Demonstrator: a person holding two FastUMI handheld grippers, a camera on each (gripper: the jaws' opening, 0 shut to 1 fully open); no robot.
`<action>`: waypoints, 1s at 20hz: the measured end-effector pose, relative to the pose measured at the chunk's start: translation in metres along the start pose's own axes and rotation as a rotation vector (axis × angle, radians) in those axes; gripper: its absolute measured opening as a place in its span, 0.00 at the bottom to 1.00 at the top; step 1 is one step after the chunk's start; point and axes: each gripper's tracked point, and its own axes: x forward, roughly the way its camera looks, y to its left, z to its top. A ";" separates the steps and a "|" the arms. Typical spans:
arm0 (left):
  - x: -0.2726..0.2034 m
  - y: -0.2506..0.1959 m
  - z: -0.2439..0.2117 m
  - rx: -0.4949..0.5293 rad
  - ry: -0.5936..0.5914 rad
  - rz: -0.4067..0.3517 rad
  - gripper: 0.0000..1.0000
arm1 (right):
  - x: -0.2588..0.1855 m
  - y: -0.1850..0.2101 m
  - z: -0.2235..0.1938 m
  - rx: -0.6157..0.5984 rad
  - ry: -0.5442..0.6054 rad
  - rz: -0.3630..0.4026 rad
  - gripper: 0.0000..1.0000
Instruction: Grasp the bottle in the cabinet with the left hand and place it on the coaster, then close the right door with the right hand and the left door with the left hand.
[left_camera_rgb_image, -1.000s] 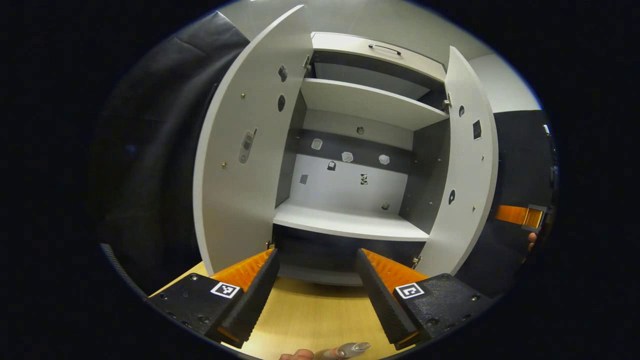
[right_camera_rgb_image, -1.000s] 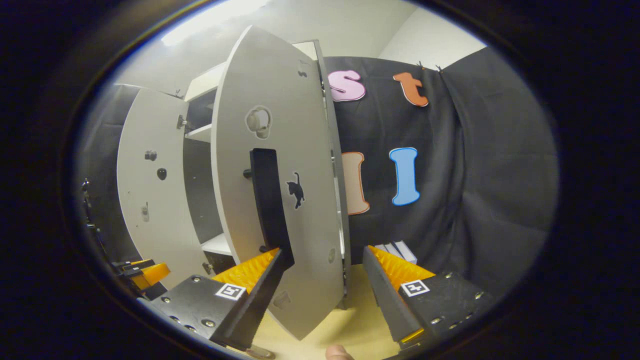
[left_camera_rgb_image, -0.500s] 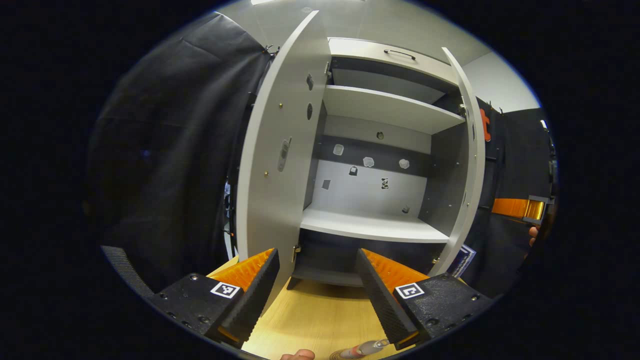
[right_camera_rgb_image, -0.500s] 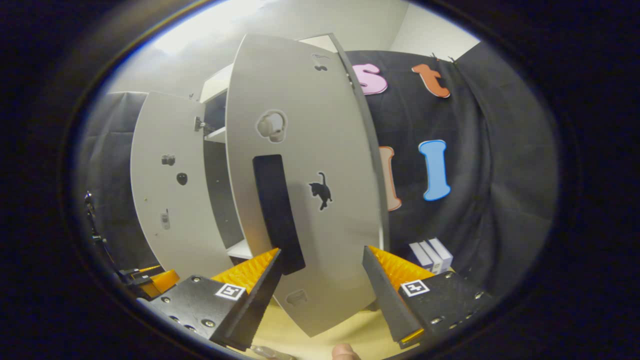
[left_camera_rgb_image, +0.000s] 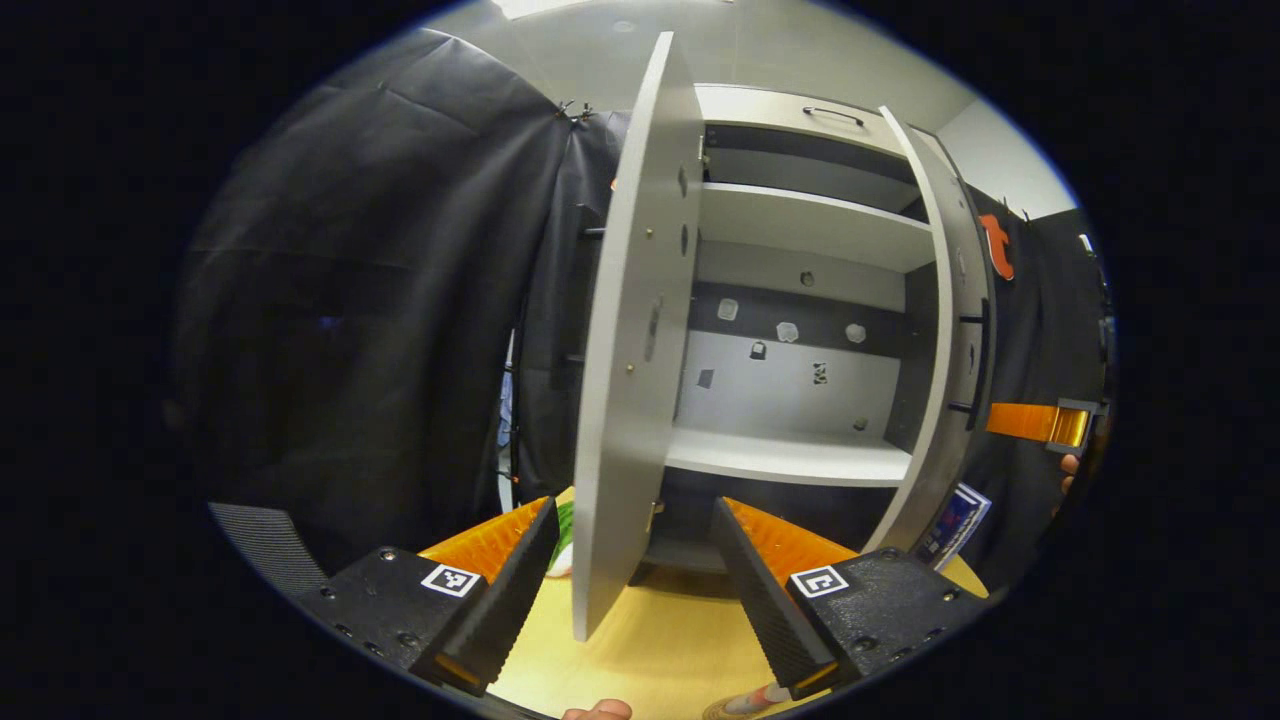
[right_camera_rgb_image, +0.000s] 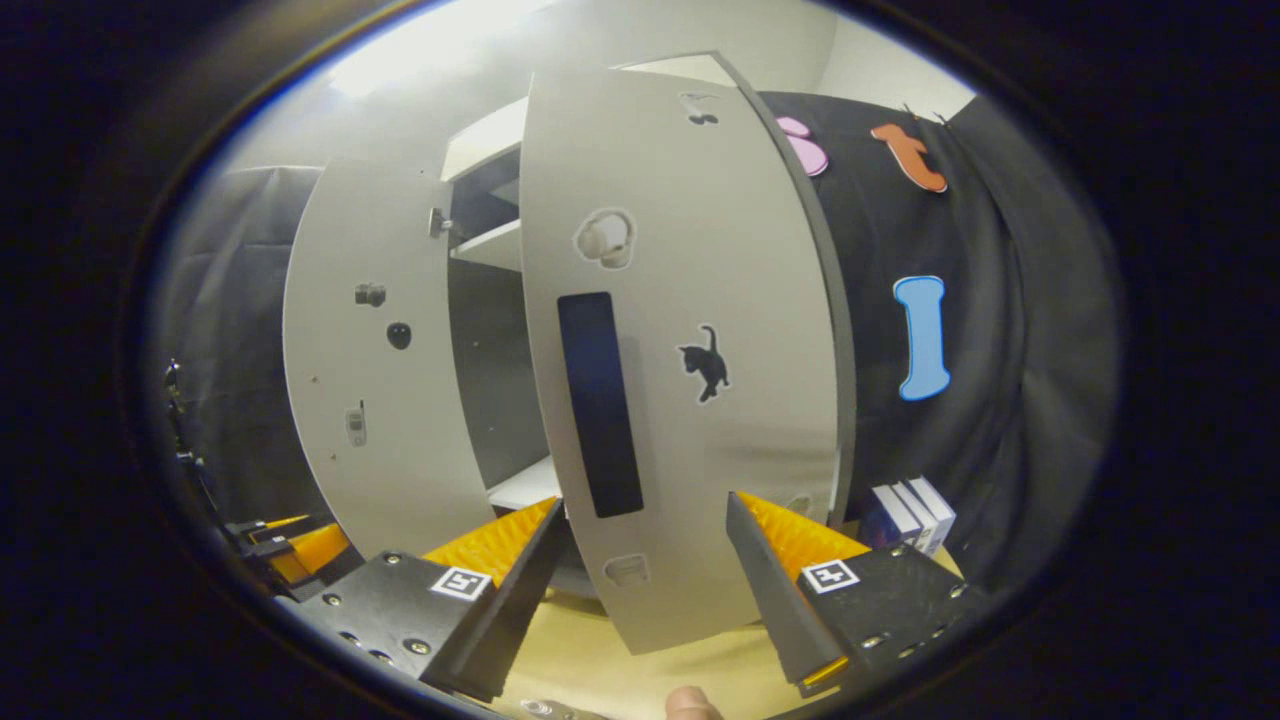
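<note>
Since the bottle sits low at the near table edge, out of the cabinet, you're on door-closing: right gripper, fingers apart and empty, faces the right door. Push it shut next; left gripper, also spread, straddles the left door edge.

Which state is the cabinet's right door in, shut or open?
Open, partway: the right door stands angled off the cabinet, with shelves visible past its edge.
</note>
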 end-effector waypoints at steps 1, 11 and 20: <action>0.001 0.007 0.000 0.005 0.001 0.011 0.97 | 0.002 0.003 -0.002 -0.001 0.000 -0.001 0.97; 0.029 0.070 0.013 0.032 -0.019 0.025 0.97 | -0.003 0.009 -0.021 -0.040 0.001 -0.109 0.97; 0.050 0.079 0.011 0.066 -0.004 -0.032 0.93 | -0.009 0.025 -0.041 -0.023 0.021 -0.159 0.93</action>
